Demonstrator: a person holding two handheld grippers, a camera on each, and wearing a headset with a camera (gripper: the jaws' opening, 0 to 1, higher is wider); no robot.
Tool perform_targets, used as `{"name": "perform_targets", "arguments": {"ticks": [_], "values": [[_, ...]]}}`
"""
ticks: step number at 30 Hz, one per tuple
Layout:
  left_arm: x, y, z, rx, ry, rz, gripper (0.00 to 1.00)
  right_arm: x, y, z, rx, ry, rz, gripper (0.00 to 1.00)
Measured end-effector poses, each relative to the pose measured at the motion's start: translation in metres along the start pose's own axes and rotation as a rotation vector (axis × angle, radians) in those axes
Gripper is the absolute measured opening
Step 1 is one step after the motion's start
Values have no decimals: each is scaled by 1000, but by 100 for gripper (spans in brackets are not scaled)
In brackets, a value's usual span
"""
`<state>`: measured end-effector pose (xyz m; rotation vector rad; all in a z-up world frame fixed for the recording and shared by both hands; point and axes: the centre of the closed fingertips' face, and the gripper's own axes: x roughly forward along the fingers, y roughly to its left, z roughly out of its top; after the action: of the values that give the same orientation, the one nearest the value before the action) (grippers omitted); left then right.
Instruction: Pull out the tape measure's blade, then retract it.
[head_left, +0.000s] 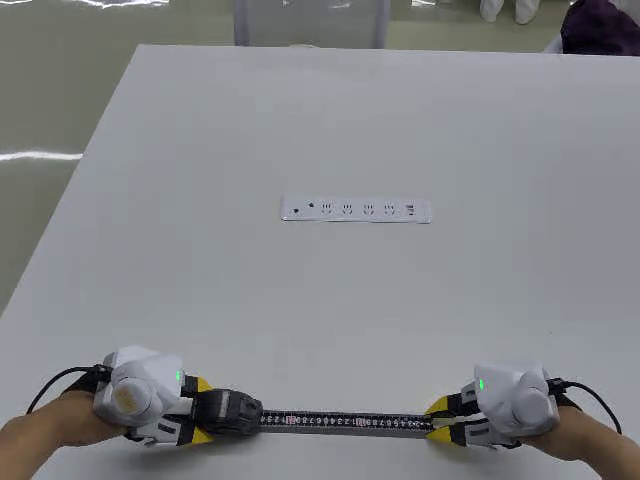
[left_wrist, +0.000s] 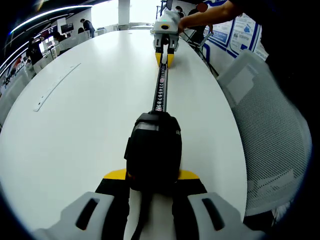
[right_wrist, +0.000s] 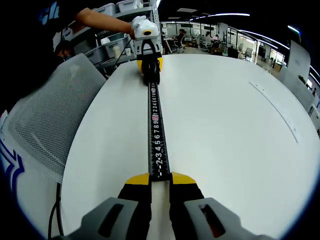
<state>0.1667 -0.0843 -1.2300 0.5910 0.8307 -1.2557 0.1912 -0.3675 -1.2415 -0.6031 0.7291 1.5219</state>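
Note:
A black tape measure case (left_wrist: 152, 150) sits low over the white table, and my left gripper (left_wrist: 152, 176) is shut on it; in the head view the case (head_left: 228, 411) lies at the near left. Its black numbered blade (head_left: 345, 421) runs straight out to the right, just above the tabletop. My right gripper (right_wrist: 160, 179) is shut on the blade's end (right_wrist: 159, 167). In the head view the left gripper (head_left: 200, 418) and right gripper (head_left: 440, 418) stand apart along the near edge with the blade stretched between them.
A white power strip (head_left: 356, 210) lies flat mid-table, far from both grippers. The table's near edge (head_left: 330, 462) is close behind the blade. A grey mesh chair (left_wrist: 260, 135) stands beside that edge. Shelves and office desks fill the background.

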Motion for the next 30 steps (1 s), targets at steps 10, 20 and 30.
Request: {"name": "perform_targets", "arguments": {"ticks": [10, 20, 30], "values": [[2, 0, 2, 13, 19, -1, 29, 0, -1, -1, -15, 22, -8, 12], [2, 0, 2, 47, 32, 2, 30, 2, 0, -1, -39, 54, -18, 14], [4, 3, 0, 50, 48, 18, 34, 3, -1, 0, -24, 62, -33, 19]]}}
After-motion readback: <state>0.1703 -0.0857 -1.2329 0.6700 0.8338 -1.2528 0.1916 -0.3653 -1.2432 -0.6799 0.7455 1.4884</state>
